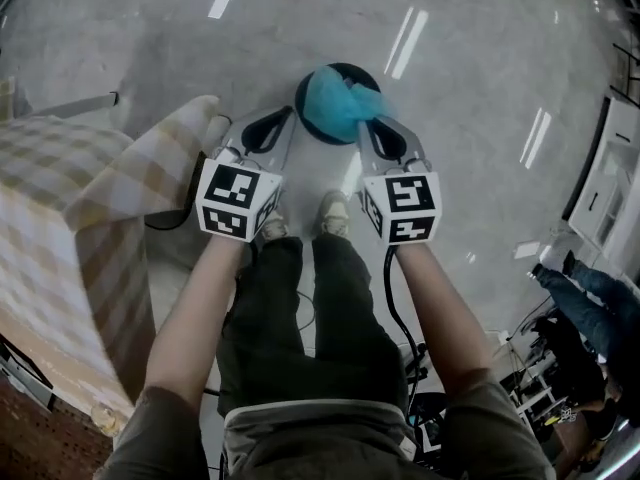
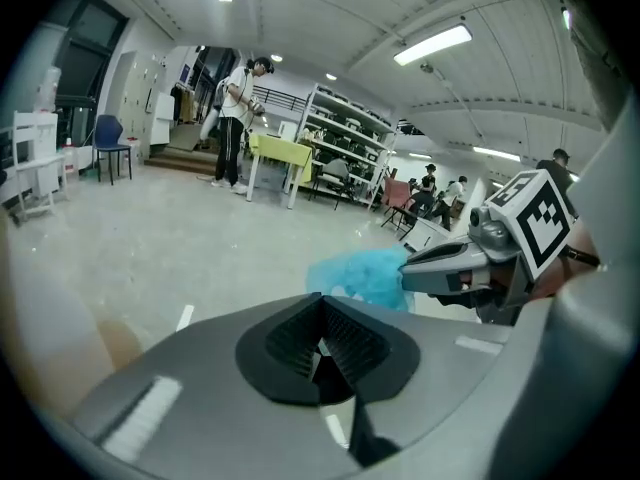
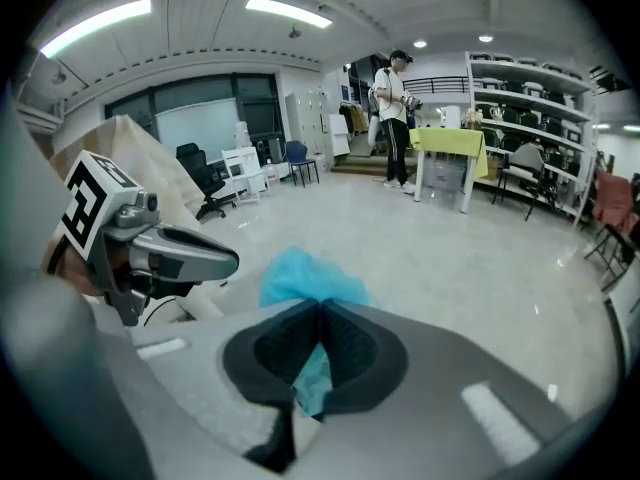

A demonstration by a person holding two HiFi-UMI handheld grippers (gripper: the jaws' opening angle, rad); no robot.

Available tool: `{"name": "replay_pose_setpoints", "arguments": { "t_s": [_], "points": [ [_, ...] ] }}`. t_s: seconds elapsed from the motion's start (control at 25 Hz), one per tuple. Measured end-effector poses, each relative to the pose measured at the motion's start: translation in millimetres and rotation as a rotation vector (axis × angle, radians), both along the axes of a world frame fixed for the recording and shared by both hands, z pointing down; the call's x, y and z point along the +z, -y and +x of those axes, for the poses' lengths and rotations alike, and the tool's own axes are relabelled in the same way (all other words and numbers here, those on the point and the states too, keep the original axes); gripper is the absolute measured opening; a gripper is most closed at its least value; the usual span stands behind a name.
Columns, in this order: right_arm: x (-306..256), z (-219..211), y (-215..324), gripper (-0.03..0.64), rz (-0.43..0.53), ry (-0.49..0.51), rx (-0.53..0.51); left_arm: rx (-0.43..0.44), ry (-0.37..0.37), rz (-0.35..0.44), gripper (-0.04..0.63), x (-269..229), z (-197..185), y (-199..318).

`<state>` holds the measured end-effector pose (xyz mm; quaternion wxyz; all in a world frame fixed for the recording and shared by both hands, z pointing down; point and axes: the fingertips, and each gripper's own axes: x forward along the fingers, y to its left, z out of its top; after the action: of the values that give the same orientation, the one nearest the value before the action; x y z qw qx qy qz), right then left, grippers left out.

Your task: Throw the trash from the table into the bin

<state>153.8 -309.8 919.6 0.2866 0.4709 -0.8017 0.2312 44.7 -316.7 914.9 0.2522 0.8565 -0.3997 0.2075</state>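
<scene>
Trash [image 1: 340, 103], a crumpled bright blue wad, is pinched in our right hand-held gripper [image 1: 368, 124]. Its jaws are pressed together on a fold of the blue stuff, with most of the wad bulging out past the tips. In the head view the wad sits directly over the round dark bin [image 1: 345, 67] on the pale glossy floor [image 1: 480, 88], covering most of the bin's opening. Whether it touches the rim we cannot tell.

Our left hand-held gripper [image 1: 289, 114] is just beside the wad on its left, its jaws closed tip to tip with nothing between them. Both point down and forward, side by side above our shoes [image 1: 334, 213]. The tabletop [image 1: 45, 173], draped in a checked cloth, stands off to our left.
</scene>
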Motion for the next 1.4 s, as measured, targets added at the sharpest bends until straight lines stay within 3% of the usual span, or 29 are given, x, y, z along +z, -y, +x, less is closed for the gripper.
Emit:
{"name": "replay_pose_setpoints", "arguments": {
  "t_s": [0.44,0.56,0.68,1.0,1.16,1.4],
  "points": [
    [188,-4,-29,0.006,-0.115,-0.076,-0.031,0.045,0.059,-0.147,0.008,162,3,-33],
    [216,-6,-35,0.065,-0.155,-0.087,-0.048,0.046,0.06,-0.166,0.007,181,4,-38],
    [216,-4,-37,0.104,-0.163,-0.103,-0.062,0.045,0.06,-0.171,0.007,179,5,-39],
    [202,11,-32,0.104,-0.145,-0.056,0.031,0.042,0.047,-0.15,0.006,170,8,-39],
    [175,18,-23,0.086,-0.081,-0.077,0.079,0.057,0.014,-0.093,0.008,144,14,-35],
    [99,12,-16,0.059,-0.013,-0.064,0.064,0.068,0.013,-0.034,0.006,76,20,-28]
  ]
}}
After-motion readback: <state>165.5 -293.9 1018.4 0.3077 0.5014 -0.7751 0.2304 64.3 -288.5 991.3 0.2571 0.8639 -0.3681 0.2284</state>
